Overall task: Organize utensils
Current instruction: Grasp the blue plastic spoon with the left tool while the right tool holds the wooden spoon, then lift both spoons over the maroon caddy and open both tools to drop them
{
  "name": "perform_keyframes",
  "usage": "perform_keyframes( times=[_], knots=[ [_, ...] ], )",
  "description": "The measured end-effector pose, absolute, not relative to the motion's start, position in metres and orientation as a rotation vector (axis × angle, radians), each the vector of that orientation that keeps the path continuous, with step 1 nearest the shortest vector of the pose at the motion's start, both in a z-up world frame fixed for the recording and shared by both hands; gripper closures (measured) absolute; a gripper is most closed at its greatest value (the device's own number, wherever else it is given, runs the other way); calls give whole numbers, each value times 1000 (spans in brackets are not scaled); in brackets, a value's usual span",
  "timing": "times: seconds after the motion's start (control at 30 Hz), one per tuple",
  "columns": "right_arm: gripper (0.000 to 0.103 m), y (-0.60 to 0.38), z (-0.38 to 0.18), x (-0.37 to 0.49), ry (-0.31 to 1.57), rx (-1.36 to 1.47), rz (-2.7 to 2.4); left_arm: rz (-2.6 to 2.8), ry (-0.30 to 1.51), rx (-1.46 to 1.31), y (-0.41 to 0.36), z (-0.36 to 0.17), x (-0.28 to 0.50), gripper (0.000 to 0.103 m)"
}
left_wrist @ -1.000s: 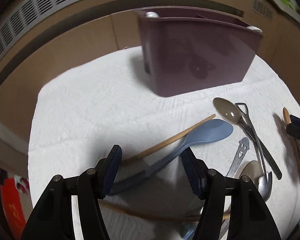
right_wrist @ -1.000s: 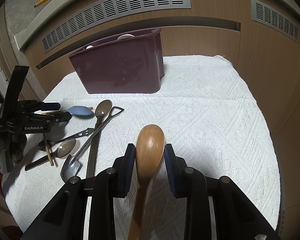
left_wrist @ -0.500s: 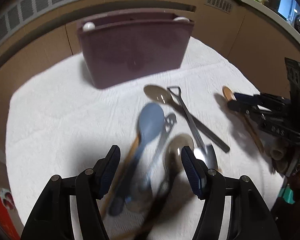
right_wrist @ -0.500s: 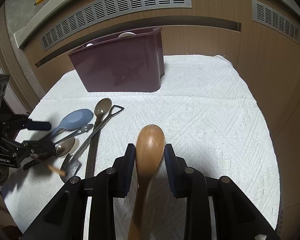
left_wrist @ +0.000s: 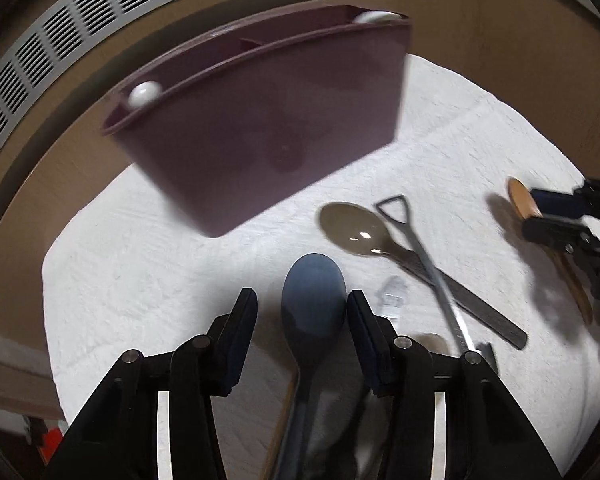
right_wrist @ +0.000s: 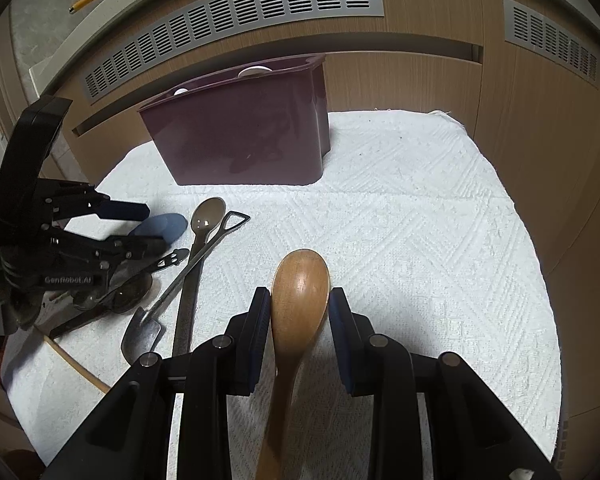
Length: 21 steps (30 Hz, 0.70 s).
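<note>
A maroon utensil holder [left_wrist: 260, 128] stands at the back of the white towel; it also shows in the right wrist view [right_wrist: 240, 136]. My left gripper [left_wrist: 302, 312] has its fingers on either side of a blue spoon [left_wrist: 312, 300], whose bowl sticks out between the tips. The fingers have narrowed; I cannot tell if they press the handle. My right gripper [right_wrist: 300, 312] is shut on a wooden spoon [right_wrist: 298, 292], held above the towel, bowl forward.
On the towel [right_wrist: 420, 240] lie a brown plastic spoon [left_wrist: 356, 230], a metal shovel-shaped utensil [left_wrist: 420, 252], a flat metal tool [right_wrist: 168, 260] and a wooden stick [right_wrist: 76, 368]. Wooden cabinets with vents stand behind.
My left gripper swung over the pile, lined up with the blue spoon and narrowed its fingers around it. The right gripper has held still with the wooden spoon.
</note>
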State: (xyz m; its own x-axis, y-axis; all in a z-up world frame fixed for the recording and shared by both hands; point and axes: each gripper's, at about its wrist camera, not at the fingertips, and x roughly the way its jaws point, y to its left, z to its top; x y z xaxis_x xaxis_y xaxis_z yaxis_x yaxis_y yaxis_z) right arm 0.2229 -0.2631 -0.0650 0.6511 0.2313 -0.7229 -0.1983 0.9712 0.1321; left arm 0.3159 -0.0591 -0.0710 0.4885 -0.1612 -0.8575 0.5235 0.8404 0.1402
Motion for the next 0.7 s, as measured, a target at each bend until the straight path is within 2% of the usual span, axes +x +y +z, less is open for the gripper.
perform_keyframes(
  times=[0.33, 0.53, 0.7],
  knots=[
    [74, -243, -71, 239, 908, -43, 256, -311, 998, 203, 7, -79, 327, 55],
    [61, -227, -73, 247, 918, -82, 237, -335, 982, 195, 10, -79, 320, 54],
    [62, -218, -75, 246, 913, -131, 236, -381, 997, 178, -1, -76, 337, 52]
  ],
)
